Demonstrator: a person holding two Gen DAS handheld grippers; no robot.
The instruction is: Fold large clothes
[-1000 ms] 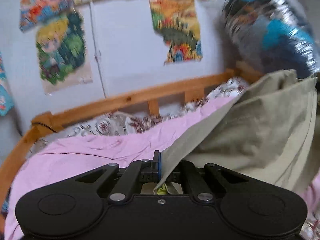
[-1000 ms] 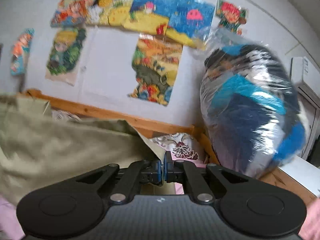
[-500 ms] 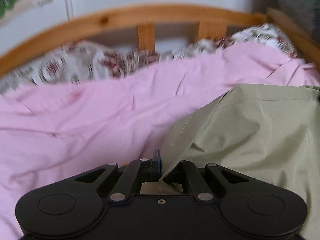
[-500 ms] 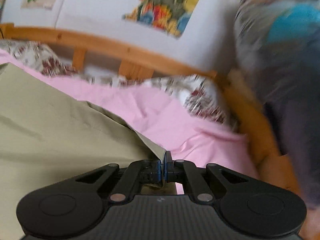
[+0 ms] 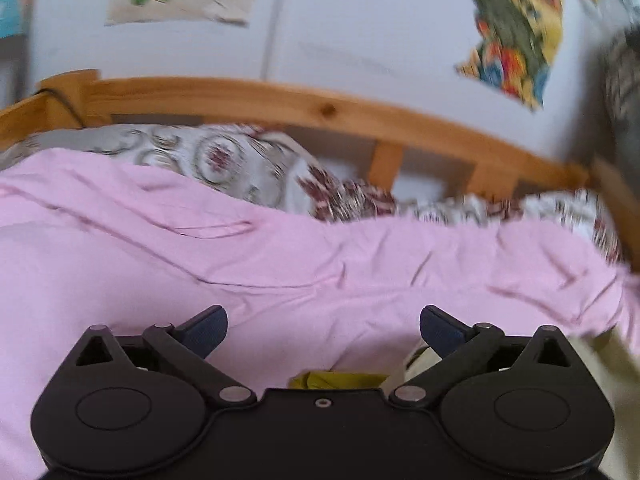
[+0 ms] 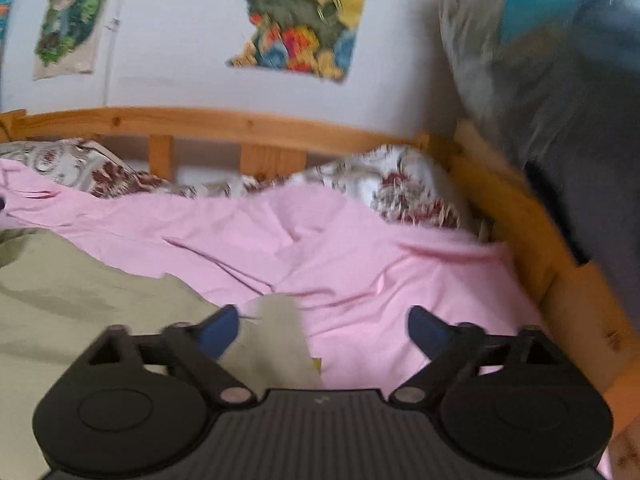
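Both the left hand-held gripper (image 5: 323, 326) and the right hand-held gripper (image 6: 323, 330), jaws just opened wide, hold nothing, and the soft, light, limp khaki garment (image 6: 80, 300) lies on the pink bed sheet (image 6: 360, 264), probably best pinched at corners or hems.

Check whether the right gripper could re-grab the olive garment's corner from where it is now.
Probably yes: the right gripper, jaws just opened wide, has the olive garment corner lying loose between its fingers on the pink sheet, nothing covering it.
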